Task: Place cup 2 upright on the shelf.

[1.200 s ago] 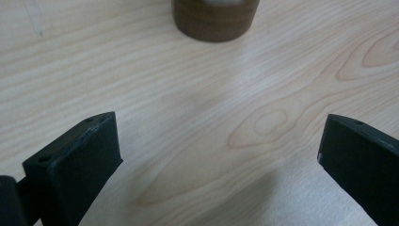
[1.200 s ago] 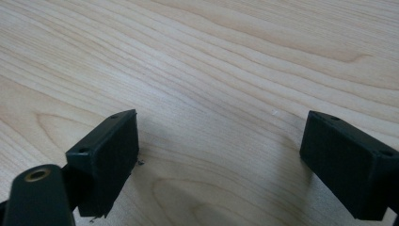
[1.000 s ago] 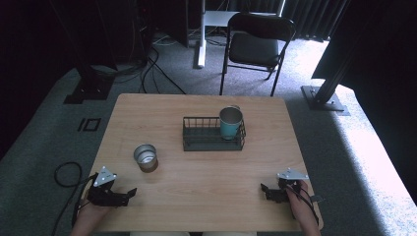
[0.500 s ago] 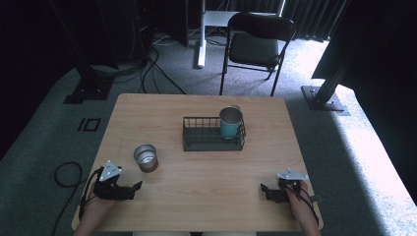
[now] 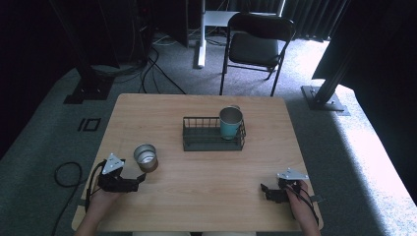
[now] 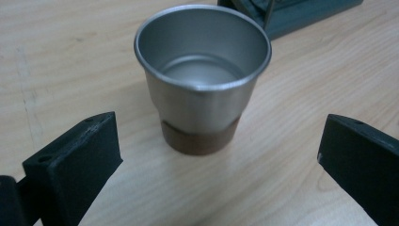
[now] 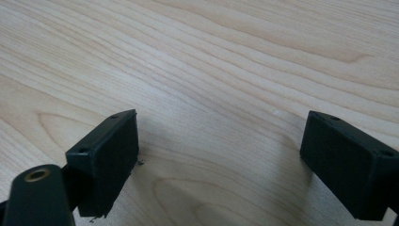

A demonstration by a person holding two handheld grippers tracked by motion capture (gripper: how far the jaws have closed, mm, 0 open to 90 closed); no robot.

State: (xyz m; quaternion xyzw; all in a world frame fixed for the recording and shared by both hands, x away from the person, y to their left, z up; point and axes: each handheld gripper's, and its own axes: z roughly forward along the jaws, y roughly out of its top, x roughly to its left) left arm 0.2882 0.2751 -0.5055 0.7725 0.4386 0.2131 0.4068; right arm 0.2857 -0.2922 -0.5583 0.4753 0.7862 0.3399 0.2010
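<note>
A steel cup (image 5: pixel 146 157) with a brown base stands upright and empty on the table's left front part. My left gripper (image 5: pixel 139 180) sits just in front of it, open, its jaws spread wider than the cup (image 6: pixel 202 75), which stands a little ahead of the left gripper (image 6: pixel 221 165) and touches neither jaw. A teal cup (image 5: pixel 230 123) stands in the right end of a black wire basket (image 5: pixel 196 142) at mid-table. My right gripper (image 5: pixel 265 191) rests open near the front right edge, over bare wood with nothing in the right gripper (image 7: pixel 216 165).
The wooden table (image 5: pixel 206 196) has free room between the two hands. A black folding chair (image 5: pixel 255 44) stands behind the table's far edge. Cables and stand bases lie on the grey carpet to the left (image 5: pixel 88 88).
My left gripper has moved right and forward toward the steel cup, which now stands close before its open jaws. The right gripper has stayed put.
</note>
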